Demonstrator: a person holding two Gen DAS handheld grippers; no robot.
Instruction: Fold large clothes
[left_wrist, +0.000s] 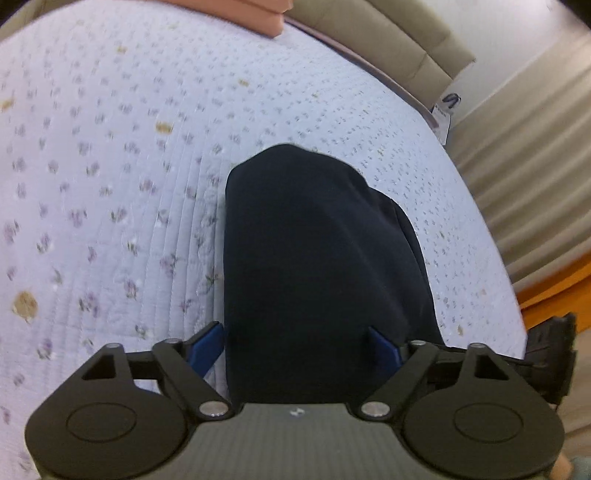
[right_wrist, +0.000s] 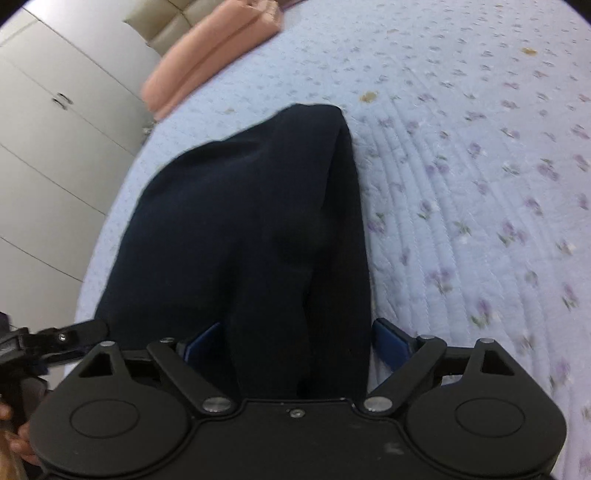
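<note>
1. Left wrist view: we see our left gripper (left_wrist: 295, 345) with its fingers (left_wrist: 208, 345) spread apart, and the dark navy garment (left_wrist: 317, 258) lies between them on the bed (left_wrist: 110, 166).
2. Right wrist view: our right gripper (right_wrist: 299, 341) has its fingers (right_wrist: 393, 343) wide apart around the same garment (right_wrist: 251, 229); folded pink cloth (right_wrist: 207, 55) lies further away.

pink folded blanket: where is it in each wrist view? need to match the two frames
Left wrist: pink folded blanket at the top edge, centre, mostly cropped, far beyond the dark garment.
Right wrist: pink folded blanket upper left, a long roll at the bed's far edge.
Shared landmark: the floral quilt under the dark garment.
</note>
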